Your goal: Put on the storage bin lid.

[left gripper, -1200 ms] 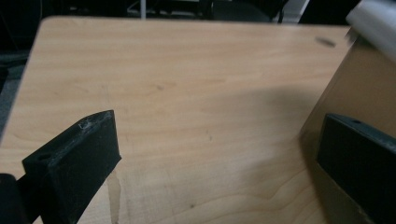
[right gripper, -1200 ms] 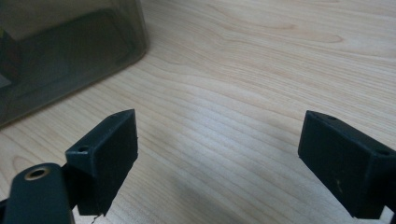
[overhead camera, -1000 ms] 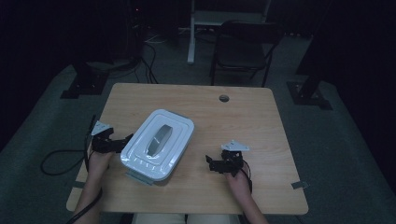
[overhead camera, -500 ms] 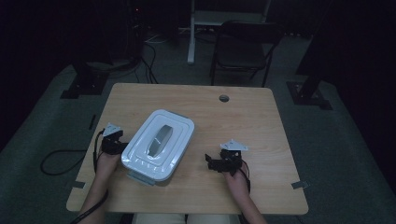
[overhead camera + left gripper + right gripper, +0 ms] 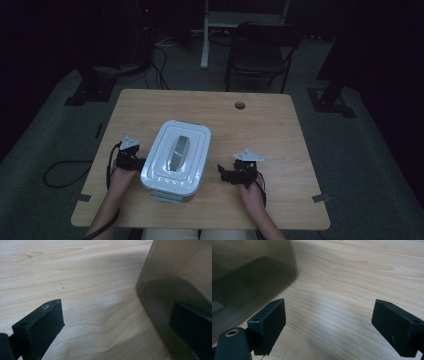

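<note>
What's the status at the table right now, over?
Both grippers open: left gripper at the box's left side, right gripper apart from it. Lidded box flat on the table. Nothing between.

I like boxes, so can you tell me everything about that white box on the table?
The box is a rounded rectangle with a pale white lid, shut, that has stepped ridges and a grey handle lying flat along its middle. A clasp sticks out at its near end. Its walls look like smoky see-through plastic in the gripper views. It sits flat on the wooden table, left of centre. The left gripper is right against its left side, jaws open; the right gripper waits apart.
</note>
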Available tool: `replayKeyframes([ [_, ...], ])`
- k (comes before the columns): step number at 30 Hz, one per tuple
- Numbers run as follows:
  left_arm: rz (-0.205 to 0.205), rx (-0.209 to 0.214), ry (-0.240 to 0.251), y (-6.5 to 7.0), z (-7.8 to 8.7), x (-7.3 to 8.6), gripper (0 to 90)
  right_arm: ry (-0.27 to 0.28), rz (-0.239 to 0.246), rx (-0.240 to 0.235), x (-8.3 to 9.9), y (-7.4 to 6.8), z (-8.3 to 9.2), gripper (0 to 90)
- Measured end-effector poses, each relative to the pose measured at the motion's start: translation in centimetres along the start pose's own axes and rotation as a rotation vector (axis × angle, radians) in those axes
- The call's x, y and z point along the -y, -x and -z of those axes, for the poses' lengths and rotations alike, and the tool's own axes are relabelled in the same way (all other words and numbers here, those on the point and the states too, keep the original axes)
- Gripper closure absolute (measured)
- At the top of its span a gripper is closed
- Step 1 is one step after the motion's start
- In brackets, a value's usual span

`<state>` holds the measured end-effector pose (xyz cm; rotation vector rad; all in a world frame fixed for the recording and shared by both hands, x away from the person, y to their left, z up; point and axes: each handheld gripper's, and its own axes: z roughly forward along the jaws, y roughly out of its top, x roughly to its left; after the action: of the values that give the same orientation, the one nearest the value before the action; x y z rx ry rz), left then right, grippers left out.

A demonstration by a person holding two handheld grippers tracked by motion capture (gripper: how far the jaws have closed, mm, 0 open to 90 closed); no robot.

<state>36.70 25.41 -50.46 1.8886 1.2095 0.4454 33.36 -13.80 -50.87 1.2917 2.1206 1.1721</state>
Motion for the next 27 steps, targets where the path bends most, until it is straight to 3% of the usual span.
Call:
replayKeyframes([
  [6,-0.007,0.007,-0.004,1.0,-0.3,0.1,0.5,-0.008,-0.002,0.013,-0.1,0.0,0.0,12.0],
  [13,-0.038,0.027,-0.023,2.9,-1.0,-0.1,0.5,-0.007,0.01,-0.011,-0.1,0.2,0.3,12.0],
  [15,-0.035,0.041,-0.028,3.4,-1.3,-0.2,0.5,0.004,0.022,0.012,-0.2,0.3,0.6,12.1],
  [21,-0.079,0.064,-0.037,5.3,-2.2,-0.6,0.5,-0.007,0.02,-0.028,-0.3,1.1,0.9,13.6],
  [23,-0.09,0.06,-0.035,5.9,-2.3,-0.7,0.6,-0.019,0.031,-0.005,0.0,1.3,1.0,14.4],
  [27,-0.097,0.076,-0.035,7.0,-2.7,-0.7,0.6,-0.035,-0.004,-0.015,0.6,2.5,1.3,14.8],
])
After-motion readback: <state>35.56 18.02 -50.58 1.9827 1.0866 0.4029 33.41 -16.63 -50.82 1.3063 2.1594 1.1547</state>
